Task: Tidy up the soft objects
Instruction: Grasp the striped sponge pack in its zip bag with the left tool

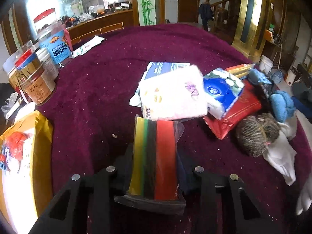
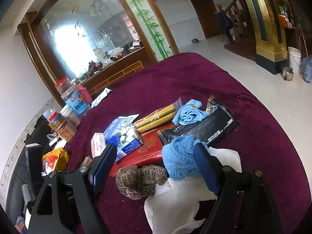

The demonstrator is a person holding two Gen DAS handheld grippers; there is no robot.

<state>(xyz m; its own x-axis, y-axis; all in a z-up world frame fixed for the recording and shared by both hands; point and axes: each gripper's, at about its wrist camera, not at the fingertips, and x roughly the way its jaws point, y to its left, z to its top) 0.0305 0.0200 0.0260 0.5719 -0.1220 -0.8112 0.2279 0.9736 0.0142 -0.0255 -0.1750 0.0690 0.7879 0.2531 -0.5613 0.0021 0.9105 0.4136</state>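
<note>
My left gripper (image 1: 155, 156) is shut on a clear-wrapped pack of yellow, green, black and red striped cloth (image 1: 154, 156), held just short of a pink-white tissue pack (image 1: 173, 93). Beside that lie a blue tissue pack (image 1: 220, 95), a red pouch (image 1: 234, 115), a brown knitted ball (image 1: 257, 134), a blue towel (image 1: 280, 105) and a white cloth (image 1: 280, 156). My right gripper (image 2: 154, 154) is open above the knitted ball (image 2: 140, 179), the blue towel (image 2: 179, 161) and the white cloth (image 2: 175, 204). Its right finger touches the towel.
Jars and canisters (image 1: 39, 85) stand at the table's far left, with a blue-labelled tub (image 1: 58, 46) behind. A yellow bag (image 1: 25, 156) lies at the left edge. A black packet (image 2: 204, 128) and gold tubes (image 2: 156, 119) lie beyond the pile. The maroon tablecloth (image 1: 109, 81) covers the round table.
</note>
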